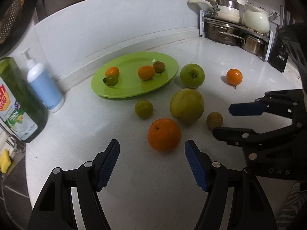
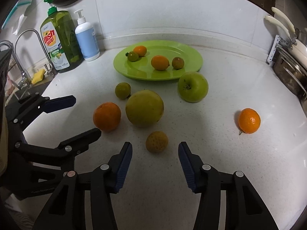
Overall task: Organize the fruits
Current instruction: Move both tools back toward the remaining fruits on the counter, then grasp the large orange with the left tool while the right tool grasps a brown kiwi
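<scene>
right wrist view sets the small fruit, a rough yellow-brown ball, straight ahead of the right gripper, just beyond its fingertips and centred in the gap. both jaws there stand wide apart and hold nothing. the fruit is nearly round, so no long axis dictates the approach; a straight push forward would likely bracket it.

left wrist view shows the same layout for the left gripper: its jaws are spread wide, empty, with the orange directly in front, a little right of centre between the tips. the orange also looks round, with its stem dimple facing up and toward the plate.

taking the plate as landmark, four small fruits already lie on it. six remain on the counter on the gripper side of the plate: a small green one just off its near rim, the apple close by its right end, the big yellow-green fruit next out, then the orange and the small fruit nearest the grippers, and a mandarin well off to the right.

each gripper is nearest its own target, so the judgement is that either could close in first; the orange sits close beside the big fruit, which could get nudged.
</scene>
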